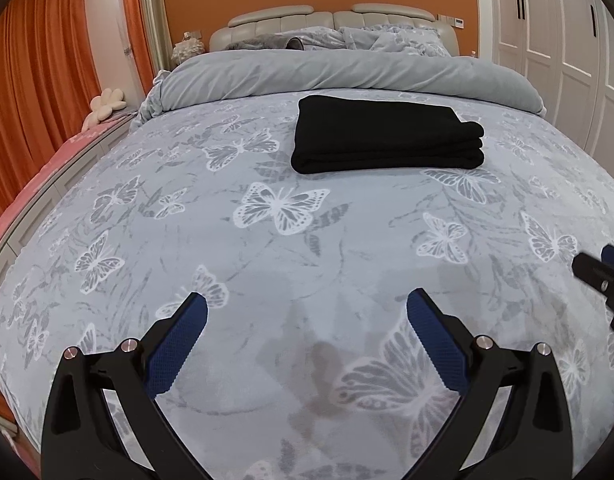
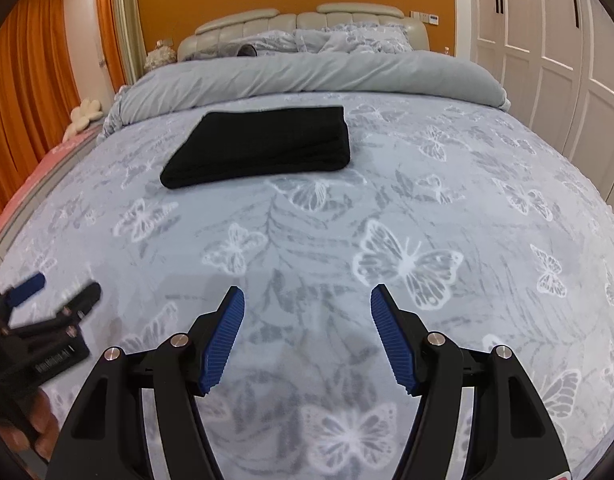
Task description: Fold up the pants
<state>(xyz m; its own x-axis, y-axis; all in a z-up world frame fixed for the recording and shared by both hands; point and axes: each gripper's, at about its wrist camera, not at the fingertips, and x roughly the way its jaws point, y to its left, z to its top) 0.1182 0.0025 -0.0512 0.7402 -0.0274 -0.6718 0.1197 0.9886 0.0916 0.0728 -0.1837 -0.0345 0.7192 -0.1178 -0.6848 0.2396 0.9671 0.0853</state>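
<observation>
Black pants (image 1: 383, 136) lie folded in a flat rectangular stack on the butterfly-print bedspread (image 1: 267, 248), well ahead of both grippers. They also show in the right wrist view (image 2: 263, 144). My left gripper (image 1: 307, 304) is open and empty, held above the bedspread near the foot of the bed. My right gripper (image 2: 307, 296) is open and empty beside it. The right gripper's tip shows at the right edge of the left wrist view (image 1: 603, 276). The left gripper shows at the lower left of the right wrist view (image 2: 43, 304).
A rolled grey duvet (image 1: 347, 72) lies across the bed behind the pants, with pillows (image 1: 387, 36) and a padded headboard (image 1: 331, 20) beyond. Orange curtains (image 1: 39, 80) hang on the left. White wardrobe doors (image 1: 555, 40) stand on the right.
</observation>
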